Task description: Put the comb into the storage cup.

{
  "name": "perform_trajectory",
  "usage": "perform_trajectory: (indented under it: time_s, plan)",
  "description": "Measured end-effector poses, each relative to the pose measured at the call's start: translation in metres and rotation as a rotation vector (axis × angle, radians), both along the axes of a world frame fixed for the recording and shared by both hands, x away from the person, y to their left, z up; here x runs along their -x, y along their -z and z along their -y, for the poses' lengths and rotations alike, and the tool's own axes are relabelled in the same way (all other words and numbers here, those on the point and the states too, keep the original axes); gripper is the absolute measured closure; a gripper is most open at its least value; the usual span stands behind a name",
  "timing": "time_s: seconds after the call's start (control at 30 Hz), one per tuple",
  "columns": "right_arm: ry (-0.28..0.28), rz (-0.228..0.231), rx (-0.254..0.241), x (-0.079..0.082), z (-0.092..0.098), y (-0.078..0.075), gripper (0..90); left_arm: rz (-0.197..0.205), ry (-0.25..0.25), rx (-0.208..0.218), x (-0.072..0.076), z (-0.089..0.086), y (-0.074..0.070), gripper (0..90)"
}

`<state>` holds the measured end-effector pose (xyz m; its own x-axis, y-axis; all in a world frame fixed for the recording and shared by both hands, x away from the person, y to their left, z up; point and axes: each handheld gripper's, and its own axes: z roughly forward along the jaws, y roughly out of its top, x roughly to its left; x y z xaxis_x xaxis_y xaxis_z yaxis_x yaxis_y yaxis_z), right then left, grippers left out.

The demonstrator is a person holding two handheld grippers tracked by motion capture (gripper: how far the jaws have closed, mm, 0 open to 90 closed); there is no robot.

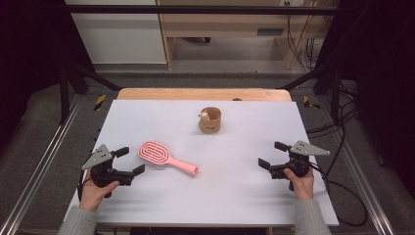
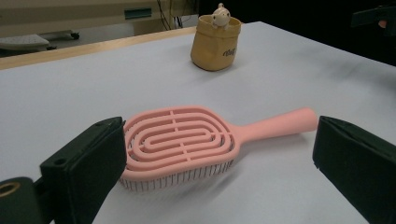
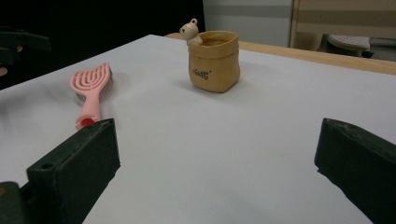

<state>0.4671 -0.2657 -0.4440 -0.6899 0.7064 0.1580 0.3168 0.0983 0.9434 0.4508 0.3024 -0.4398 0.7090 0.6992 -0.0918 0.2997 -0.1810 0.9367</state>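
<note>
A pink hairbrush (image 1: 165, 157) lies bristles down on the white table (image 1: 244, 196), its handle pointing right and toward me. My left gripper (image 1: 129, 161) is open just left of the brush head; in the left gripper view the brush (image 2: 187, 140) sits between and just beyond the wide-apart jaws. A tan pouch (image 1: 210, 120) with a small bear figure (image 1: 204, 115) on its rim stands upright at the table's middle back. My right gripper (image 1: 272, 155) is open at the right, holding nothing; the pouch (image 3: 214, 60) and brush (image 3: 91, 88) lie well ahead of it.
A wooden strip (image 1: 203, 94) runs along the table's far edge. Black frame rails (image 1: 34, 166) flank both sides, and cables (image 1: 342, 191) trail on the floor at the right. A wooden cabinet (image 1: 220, 29) stands beyond the table.
</note>
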Motion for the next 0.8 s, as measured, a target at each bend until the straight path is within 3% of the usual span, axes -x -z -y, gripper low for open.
perform_trajectory:
  time_s: [0.8]
  plan:
    - [-0.016,0.002,0.013,0.0,-0.001,0.001,0.4,-0.014,0.013,-0.027,-0.003,0.017,-0.008,2.4]
